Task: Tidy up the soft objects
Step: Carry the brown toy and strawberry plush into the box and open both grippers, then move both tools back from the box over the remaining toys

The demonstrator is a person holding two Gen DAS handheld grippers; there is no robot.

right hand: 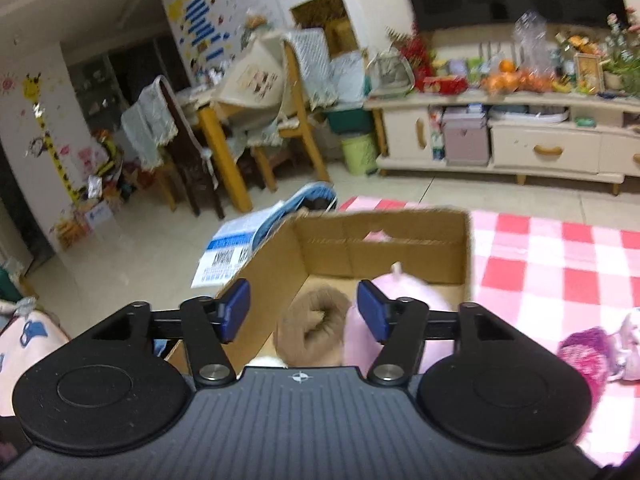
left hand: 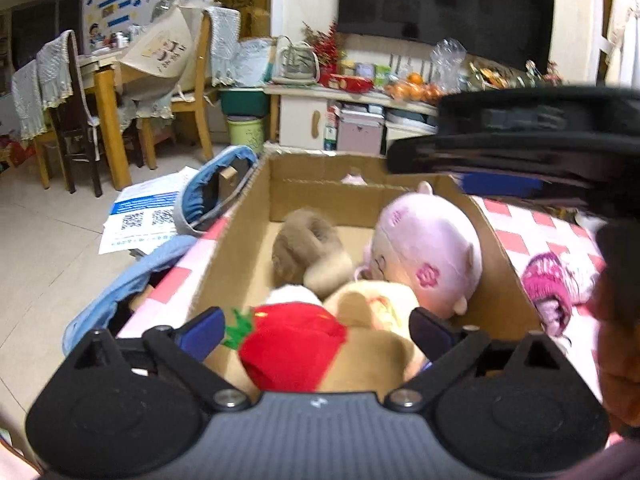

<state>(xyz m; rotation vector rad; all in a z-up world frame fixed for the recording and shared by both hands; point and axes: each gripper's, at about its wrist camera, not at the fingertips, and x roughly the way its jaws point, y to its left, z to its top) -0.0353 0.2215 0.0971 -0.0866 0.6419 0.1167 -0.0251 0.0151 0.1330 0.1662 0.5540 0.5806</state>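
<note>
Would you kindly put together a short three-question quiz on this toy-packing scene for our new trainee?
1. True or false: the cardboard box is empty.
2. Which soft toy lies between the open left gripper's fingers? A) pink doll head B) red strawberry plush C) brown furry toy
3. Fill in: the magenta knitted item lies outside the box on the red-and-white ______ cloth.

Key
1. False: the box holds the pink doll head, the brown furry toy and more.
2. B: the red strawberry plush.
3. Checked.
</note>
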